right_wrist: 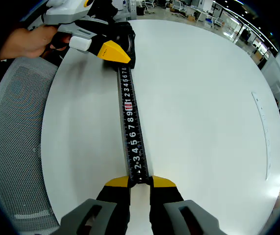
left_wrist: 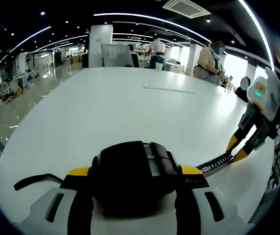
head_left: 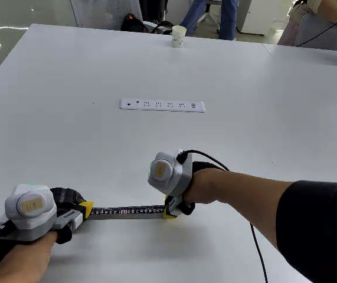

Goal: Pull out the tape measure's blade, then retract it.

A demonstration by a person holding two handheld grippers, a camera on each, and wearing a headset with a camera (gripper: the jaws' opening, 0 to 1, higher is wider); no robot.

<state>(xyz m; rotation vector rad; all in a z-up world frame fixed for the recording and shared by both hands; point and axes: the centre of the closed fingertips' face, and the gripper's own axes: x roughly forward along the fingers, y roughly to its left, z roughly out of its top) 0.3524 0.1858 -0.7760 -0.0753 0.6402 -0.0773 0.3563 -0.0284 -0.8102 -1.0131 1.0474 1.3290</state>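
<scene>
A black tape measure case (left_wrist: 132, 169) sits between the yellow-tipped jaws of my left gripper (head_left: 84, 210), which is shut on it at the near left of the white table (head_left: 97, 88). Its black blade (right_wrist: 132, 134) with white numbers lies flat on the table, drawn out a short way to the right. My right gripper (right_wrist: 140, 182) is shut on the blade's end. In the head view the blade (head_left: 127, 210) spans the gap between the left gripper and the right gripper (head_left: 171, 212). In the right gripper view the case (right_wrist: 122, 36) lies at the blade's far end.
A white power strip (head_left: 162, 105) lies mid-table, beyond the grippers. A paper cup (head_left: 179, 36) stands near the far edge. A mesh chair (right_wrist: 17, 142) is beside the table's near edge. People stand and sit past the far side.
</scene>
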